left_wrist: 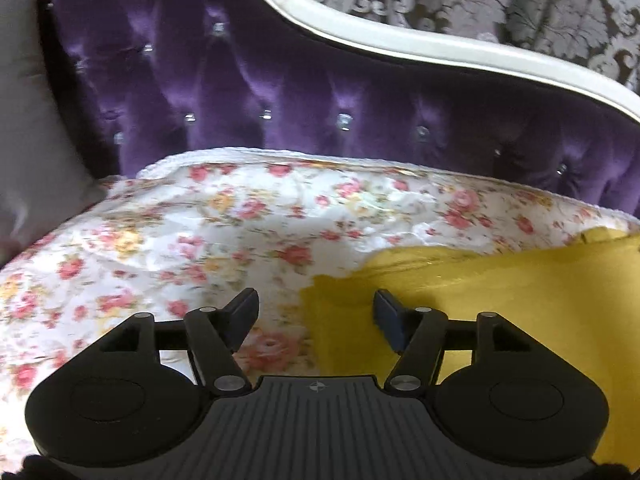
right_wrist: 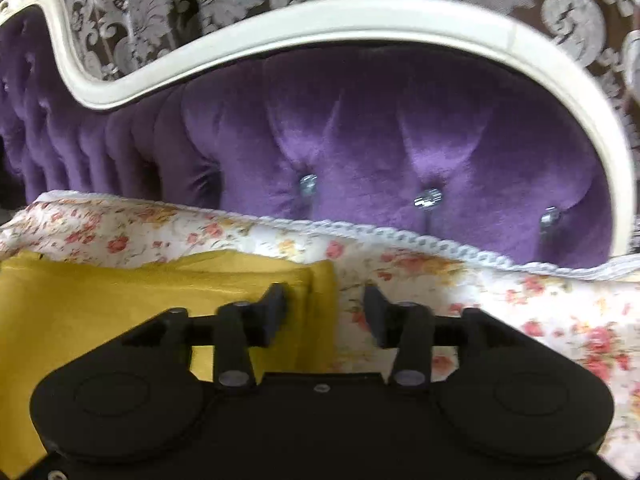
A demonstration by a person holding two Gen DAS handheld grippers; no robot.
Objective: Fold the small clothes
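Both grippers, left gripper (left_wrist: 316, 316) and right gripper (right_wrist: 326, 312), are held with jaws apart, nothing clamped, above opposite side edges of the yellow garment (left_wrist: 520, 300), which is laid flat on the floral cover (left_wrist: 180, 232).

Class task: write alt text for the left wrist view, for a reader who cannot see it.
An open left gripper hovers over the left edge of a yellow garment lying flat on a floral bedspread, with nothing pinched between its fingers. Behind stands a tufted purple velvet backrest with a curved cream frame.
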